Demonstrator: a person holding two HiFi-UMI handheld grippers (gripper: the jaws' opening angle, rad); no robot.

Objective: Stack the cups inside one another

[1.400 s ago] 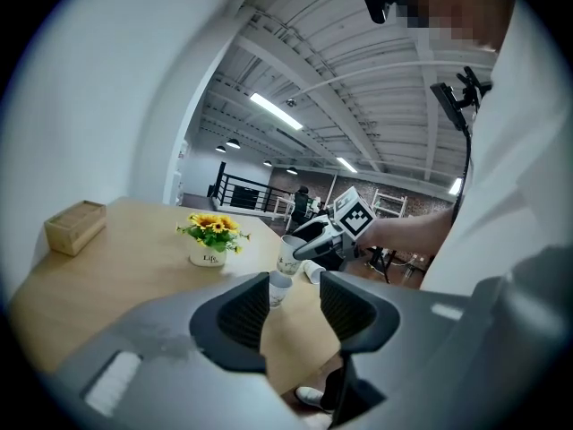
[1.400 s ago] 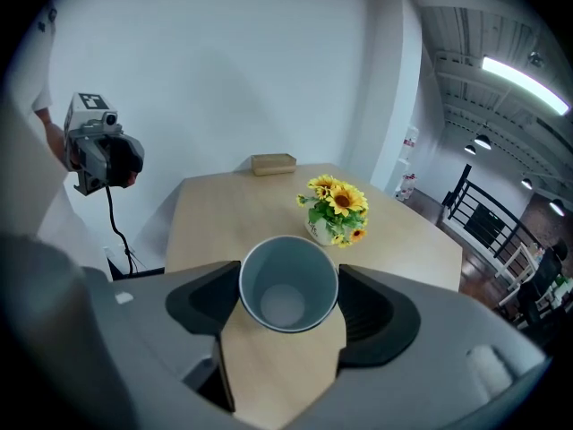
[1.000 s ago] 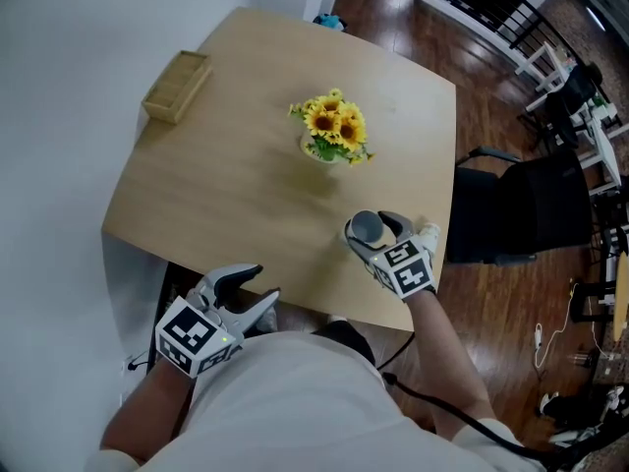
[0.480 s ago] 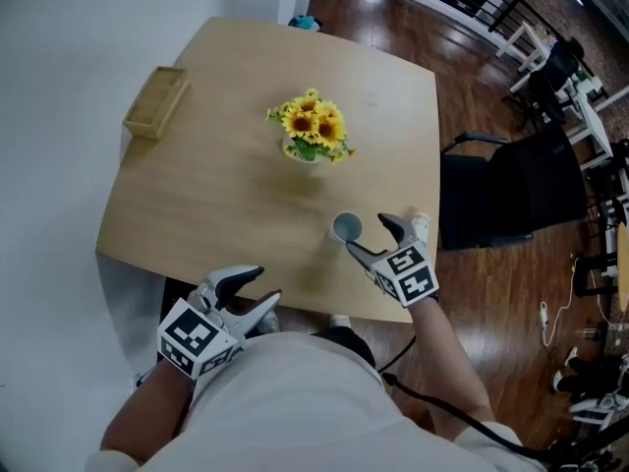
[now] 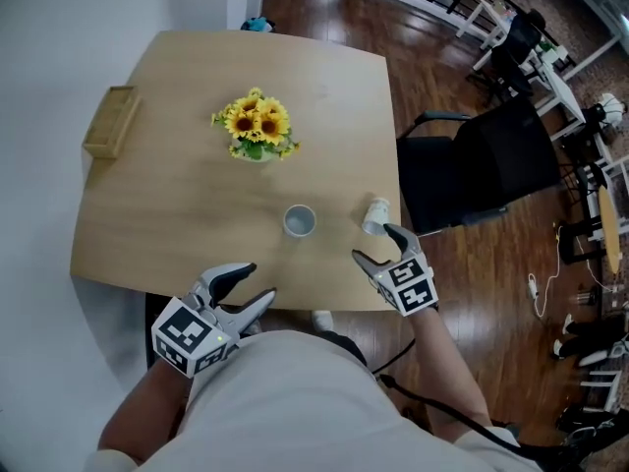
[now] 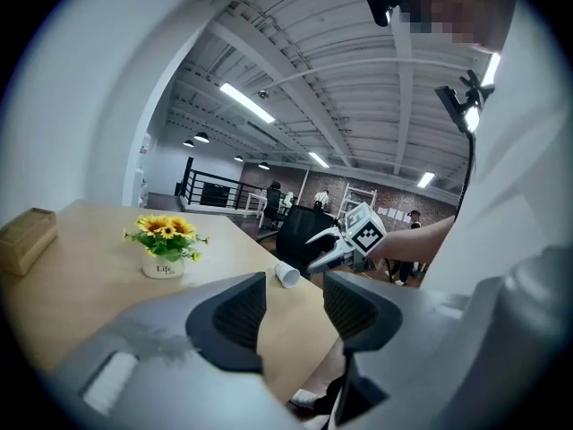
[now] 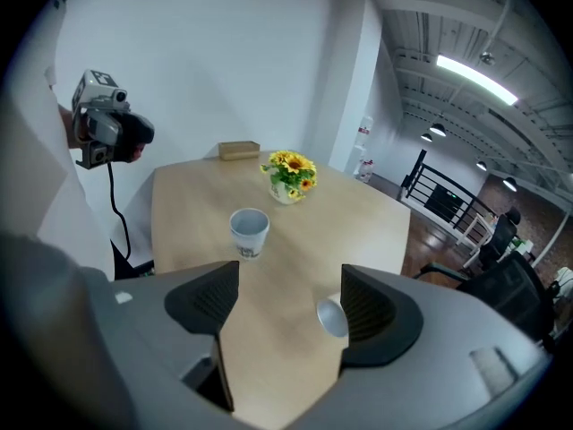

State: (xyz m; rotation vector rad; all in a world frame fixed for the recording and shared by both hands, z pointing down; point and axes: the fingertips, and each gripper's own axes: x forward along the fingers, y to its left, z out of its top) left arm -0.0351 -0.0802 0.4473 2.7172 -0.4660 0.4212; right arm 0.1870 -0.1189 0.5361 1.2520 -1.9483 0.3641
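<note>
Withdrawing from the upright cup [image 5: 300, 221], the right gripper [image 5: 373, 244] is gaping empty near the fallen cup [image 5: 374, 216]; the left gripper [image 5: 257, 281] is idling open.

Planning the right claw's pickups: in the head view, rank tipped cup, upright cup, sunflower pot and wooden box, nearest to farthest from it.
1. Tipped cup, right edge, just ahead of right claw.
2. Upright cup, leftward.
3. Sunflower pot, mid-table.
4. Wooden box, far left.

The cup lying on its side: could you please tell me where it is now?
In the head view the tipped cup lies near the table's right edge, just ahead of the open right gripper, right of the upright cup.
</note>
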